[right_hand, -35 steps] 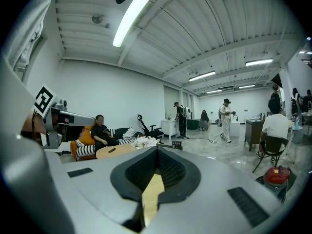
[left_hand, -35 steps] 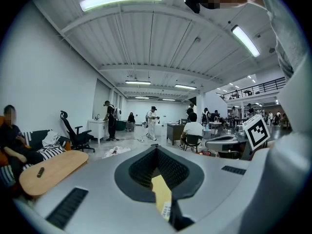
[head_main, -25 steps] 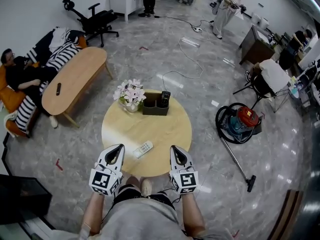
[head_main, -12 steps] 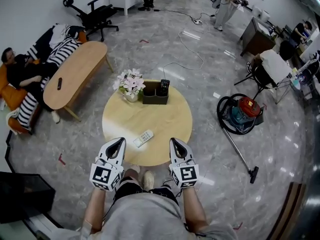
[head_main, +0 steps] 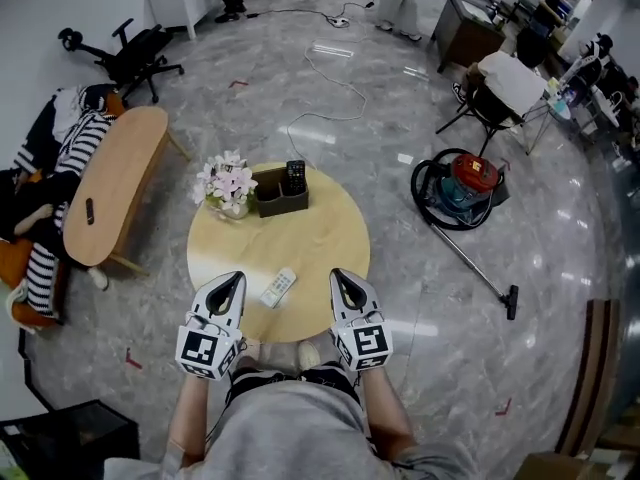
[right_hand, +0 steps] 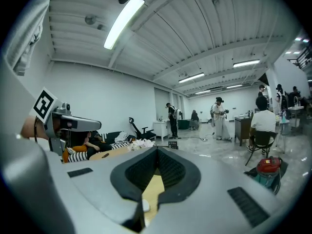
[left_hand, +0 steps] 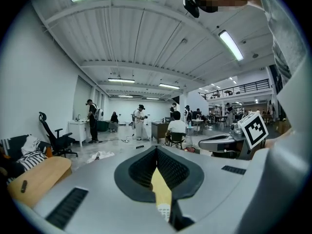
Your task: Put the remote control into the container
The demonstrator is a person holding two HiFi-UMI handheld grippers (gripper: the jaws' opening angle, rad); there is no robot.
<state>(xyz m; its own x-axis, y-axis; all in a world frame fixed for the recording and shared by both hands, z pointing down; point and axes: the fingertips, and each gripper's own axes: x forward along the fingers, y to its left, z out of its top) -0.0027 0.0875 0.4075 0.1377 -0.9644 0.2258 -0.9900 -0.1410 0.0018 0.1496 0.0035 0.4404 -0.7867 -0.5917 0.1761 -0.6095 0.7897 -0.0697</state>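
One round table is shown. Over its near edge, the left gripper and right gripper are held fully closed and empty. The container is set at the far edge. The remote control is laid on the table between both grippers.

Two grippers, two tables, one container.

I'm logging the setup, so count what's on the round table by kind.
Container: 1
Remote controls: 2, white remote lying loose, black remote standing in the container
Flower vase: 1
Total: 4
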